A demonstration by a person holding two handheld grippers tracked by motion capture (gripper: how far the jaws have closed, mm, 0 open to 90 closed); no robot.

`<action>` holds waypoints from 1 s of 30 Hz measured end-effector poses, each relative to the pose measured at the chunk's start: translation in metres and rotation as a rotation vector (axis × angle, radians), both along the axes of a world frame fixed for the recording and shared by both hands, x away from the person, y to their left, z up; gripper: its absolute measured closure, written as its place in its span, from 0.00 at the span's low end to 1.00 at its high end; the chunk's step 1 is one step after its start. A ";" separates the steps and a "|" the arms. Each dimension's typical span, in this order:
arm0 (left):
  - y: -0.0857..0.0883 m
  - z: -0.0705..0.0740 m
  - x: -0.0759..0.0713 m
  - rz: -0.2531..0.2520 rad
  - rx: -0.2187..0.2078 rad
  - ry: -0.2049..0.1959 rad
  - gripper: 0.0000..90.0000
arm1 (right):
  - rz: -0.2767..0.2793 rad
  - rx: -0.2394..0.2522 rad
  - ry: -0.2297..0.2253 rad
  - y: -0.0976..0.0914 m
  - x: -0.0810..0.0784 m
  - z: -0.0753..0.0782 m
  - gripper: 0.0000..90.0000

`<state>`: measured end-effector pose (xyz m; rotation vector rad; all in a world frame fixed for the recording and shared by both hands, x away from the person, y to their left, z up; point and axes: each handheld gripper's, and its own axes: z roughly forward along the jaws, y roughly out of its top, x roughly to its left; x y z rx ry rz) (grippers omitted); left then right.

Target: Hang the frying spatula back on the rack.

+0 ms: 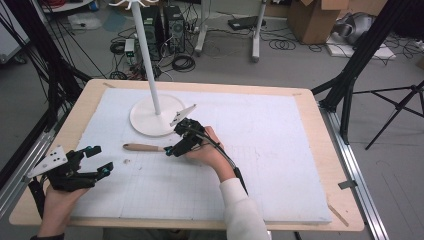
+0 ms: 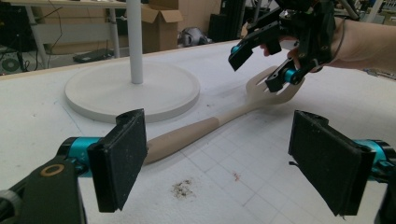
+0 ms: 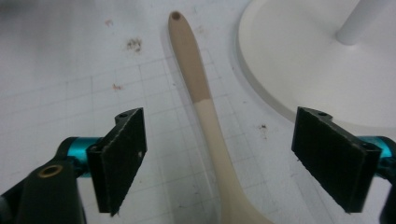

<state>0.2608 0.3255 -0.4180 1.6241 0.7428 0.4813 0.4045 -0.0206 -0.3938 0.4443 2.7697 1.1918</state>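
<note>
A wooden spatula point(image 1: 142, 147) with a darker brown handle lies flat on the white foam board point(image 1: 260, 150), just in front of the round base of a white stand point(image 1: 145, 122). My right gripper point(image 1: 176, 141) hovers over the spatula's head end, open, with one jaw on either side of the shaft. In the right gripper view the spatula point(image 3: 194, 74) runs away between the open right gripper point(image 3: 219, 154). My left gripper point(image 1: 102, 160) is open and holds nothing near the board's left edge. Its own view looks past the left gripper point(image 2: 224, 158) along the spatula point(image 2: 196, 130) to the right gripper point(image 2: 261, 65).
The stand's thin pole point(image 1: 147, 55) rises from its base point(image 2: 130, 88) behind the spatula. A small dark crumb patch point(image 2: 182, 188) lies on the foam between my left gripper and the handle. The wooden table's rim point(image 1: 70, 130) frames the board; black tripod legs point(image 1: 350, 85) stand at the right.
</note>
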 end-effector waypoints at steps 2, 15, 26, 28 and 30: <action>0.000 0.000 0.000 -0.001 0.001 0.002 0.22 | -0.001 -0.040 0.002 0.004 0.002 -0.003 0.26; -0.001 -0.001 -0.001 -0.008 0.005 0.007 0.22 | 0.035 -0.212 -0.021 0.030 0.003 -0.015 0.47; -0.004 -0.003 0.000 -0.019 0.013 0.017 0.22 | 0.087 -0.246 0.044 0.033 0.013 -0.022 0.61; -0.003 -0.004 0.000 -0.020 0.018 0.018 0.22 | 0.086 -0.258 0.052 0.035 0.012 -0.021 0.62; -0.003 -0.004 0.000 -0.020 0.017 0.018 0.22 | 0.092 -0.264 0.068 0.039 0.013 -0.019 0.62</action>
